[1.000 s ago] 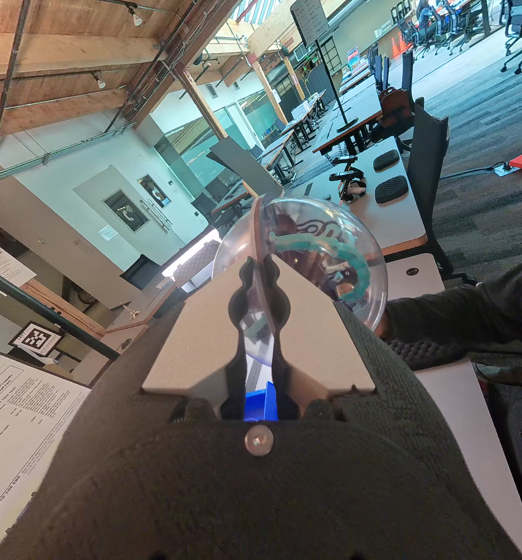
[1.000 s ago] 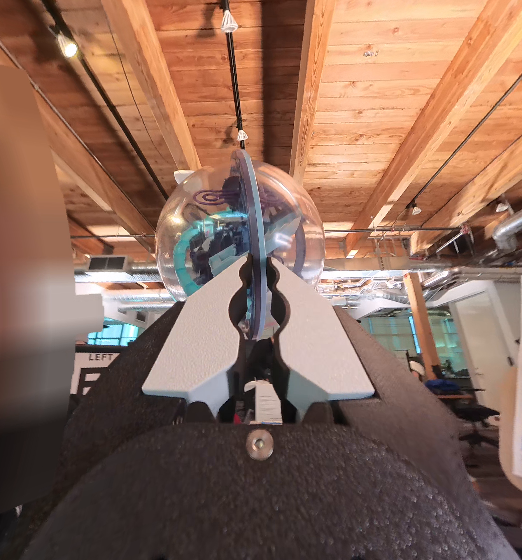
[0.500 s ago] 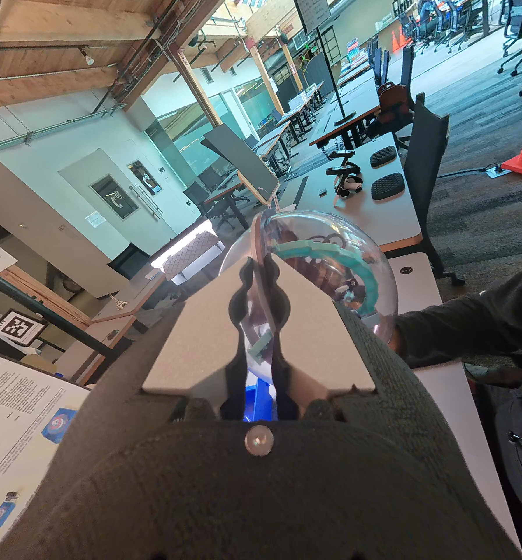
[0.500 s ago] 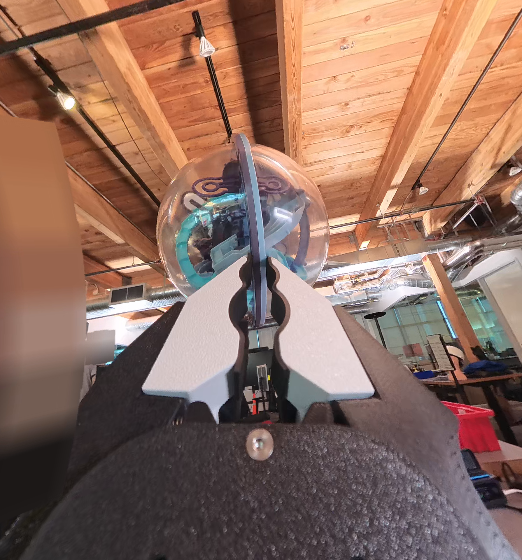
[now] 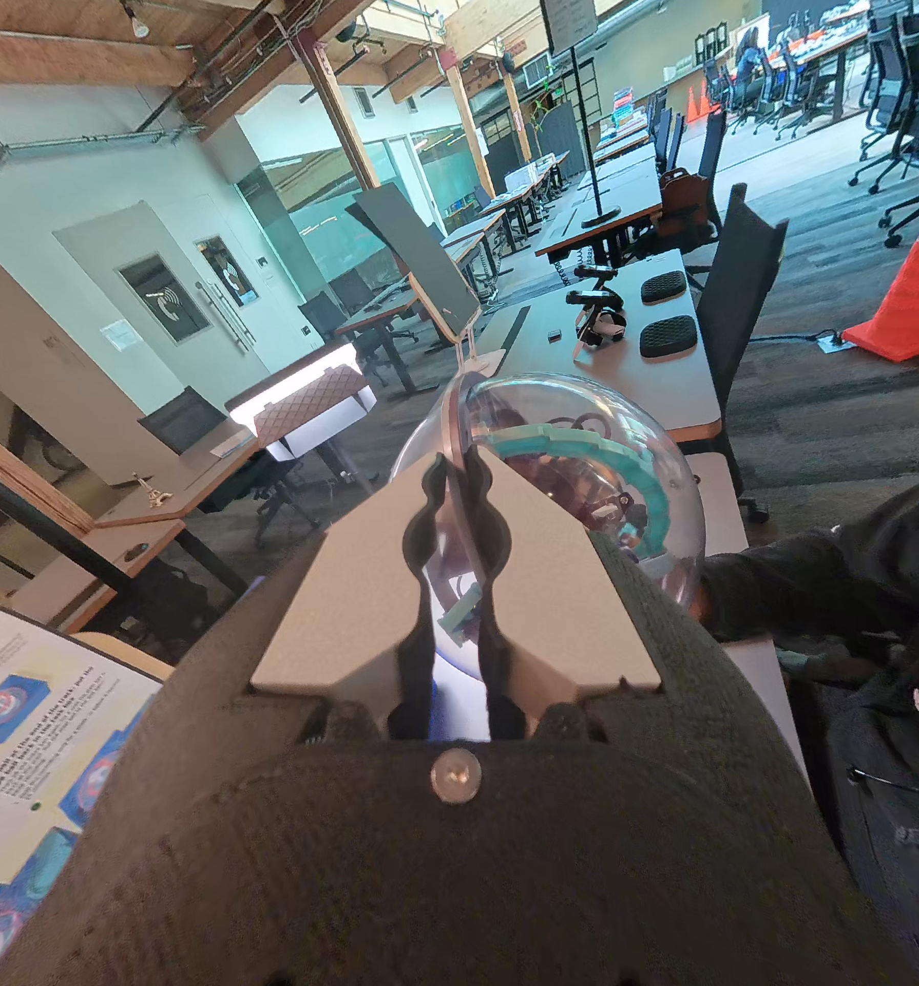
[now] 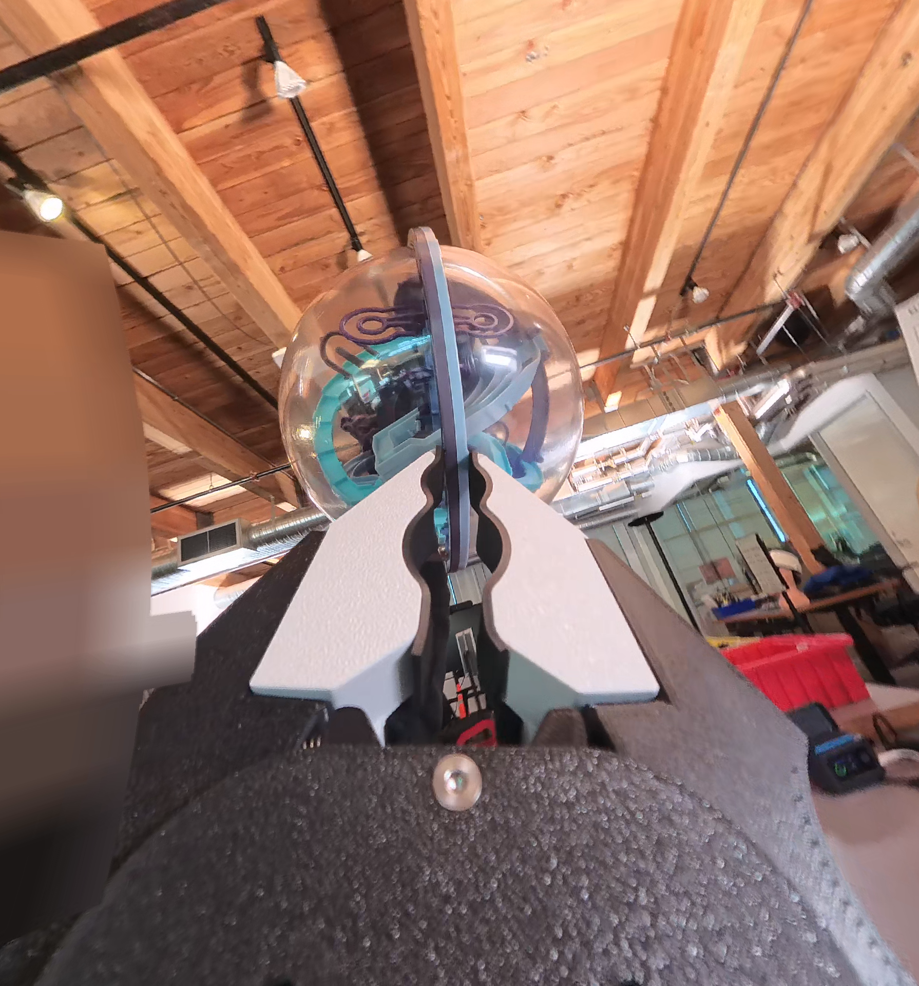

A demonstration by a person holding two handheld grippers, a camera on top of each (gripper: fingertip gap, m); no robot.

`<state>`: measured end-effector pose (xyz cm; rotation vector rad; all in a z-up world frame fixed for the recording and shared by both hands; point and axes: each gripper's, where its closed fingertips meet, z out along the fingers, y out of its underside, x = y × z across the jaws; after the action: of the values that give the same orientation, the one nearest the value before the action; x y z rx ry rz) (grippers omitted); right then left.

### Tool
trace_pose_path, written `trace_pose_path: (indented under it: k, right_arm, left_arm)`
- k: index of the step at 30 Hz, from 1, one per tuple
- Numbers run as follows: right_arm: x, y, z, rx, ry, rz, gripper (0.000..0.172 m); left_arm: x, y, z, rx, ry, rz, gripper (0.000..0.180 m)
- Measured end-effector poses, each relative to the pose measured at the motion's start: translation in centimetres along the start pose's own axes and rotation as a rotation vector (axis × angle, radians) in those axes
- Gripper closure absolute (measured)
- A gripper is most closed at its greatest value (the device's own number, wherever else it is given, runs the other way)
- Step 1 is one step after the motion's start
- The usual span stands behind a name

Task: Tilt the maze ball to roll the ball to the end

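The maze ball (image 5: pixel 580 480) is a clear sphere with teal and purple tracks inside and a flat ring around its middle. In the left wrist view my left gripper (image 5: pixel 454 461) is shut on that ring, with the sphere bulging to the right of the fingers. In the right wrist view my right gripper (image 6: pixel 454 459) is shut on the ring of the same maze ball (image 6: pixel 430 384), held up against the wooden ceiling. Both hold it in the air from opposite sides. The small ball inside cannot be made out.
A person's dark sleeve (image 5: pixel 820 576) lies at the right, over a grey table (image 5: pixel 756 693). Printed sheets (image 5: pixel 30 747) lie at the lower left. Desks, chairs and an orange cone (image 5: pixel 916 288) stand beyond. A red bin (image 6: pixel 799 677) sits at the right.
Both grippers have tilted with the maze ball held fast. The left view has swung down toward the desks; the right view has turned so more of the room shows at right.
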<state>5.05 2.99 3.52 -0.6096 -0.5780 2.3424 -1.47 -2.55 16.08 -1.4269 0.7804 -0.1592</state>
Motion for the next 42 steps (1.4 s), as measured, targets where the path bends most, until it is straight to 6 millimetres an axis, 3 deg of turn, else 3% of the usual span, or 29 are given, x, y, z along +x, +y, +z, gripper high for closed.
trace_pose_path:
  k: [5,11,20,26,30,42]
  right_arm:
    - [2.0,2.1,-2.1,-0.015,0.098,0.143,0.165]
    - [3.8,5.2,-6.9,-0.04,0.256,0.297,0.165]
    - [4.5,11.0,-16.8,-0.03,0.535,0.497,0.165]
    - [4.5,14.2,-21.2,-0.057,0.705,0.613,0.165]
    - [4.9,14.7,-22.9,-0.077,0.787,0.618,0.165]
    - [5.1,16.1,-25.2,-0.096,0.956,0.69,0.162]
  left_arm:
    - [-1.0,3.9,0.5,-0.021,0.008,-0.109,0.174]
    - [-1.2,11.1,1.7,-0.044,0.046,-0.286,0.174]
    - [2.7,23.5,3.9,-0.089,0.154,-0.57,0.175]
    - [5.0,30.3,4.7,-0.122,0.186,-0.753,0.175]
    - [5.8,33.2,5.0,-0.134,0.186,-0.836,0.175]
    - [7.4,37.9,5.2,-0.175,0.204,-0.962,0.175]
